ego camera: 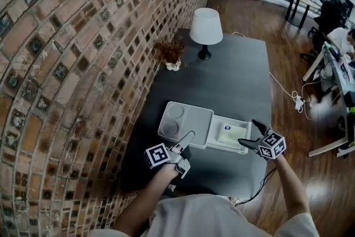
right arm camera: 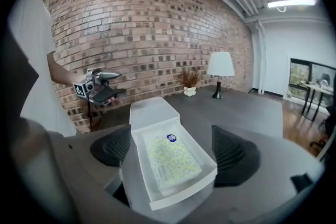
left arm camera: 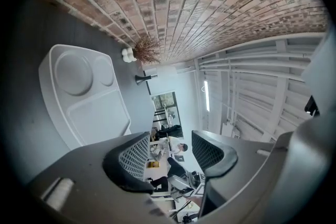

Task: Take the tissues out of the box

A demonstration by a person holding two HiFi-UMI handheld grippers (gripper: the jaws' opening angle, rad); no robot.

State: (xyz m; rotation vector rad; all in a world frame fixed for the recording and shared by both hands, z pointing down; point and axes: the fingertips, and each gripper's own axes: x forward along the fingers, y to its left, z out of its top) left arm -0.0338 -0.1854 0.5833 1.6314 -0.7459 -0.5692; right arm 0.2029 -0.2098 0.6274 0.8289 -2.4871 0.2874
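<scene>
A white box (ego camera: 213, 144) lies open on the dark table, its lid (ego camera: 191, 119) folded back toward the brick wall. Inside lies a flat pack of tissues (ego camera: 232, 134), pale yellow with a blue sticker. My right gripper (ego camera: 248, 132) is at the box's right end. In the right gripper view its jaws stand wide on either side of the box (right arm camera: 181, 194), over the tissue pack (right arm camera: 170, 157); I cannot tell whether the pads touch the walls. My left gripper (ego camera: 188, 139) hovers by the lid's front edge. Its jaws (left arm camera: 169, 147) stand a little apart with nothing between them, beside the lid (left arm camera: 100, 113).
A white lamp (ego camera: 206, 28) and a small vase of dried twigs (ego camera: 172, 55) stand at the table's far end. The brick wall (ego camera: 66, 64) runs along the left side. A cable (ego camera: 288, 91) lies on the wooden floor, and desks with a seated person (ego camera: 338, 41) are far right.
</scene>
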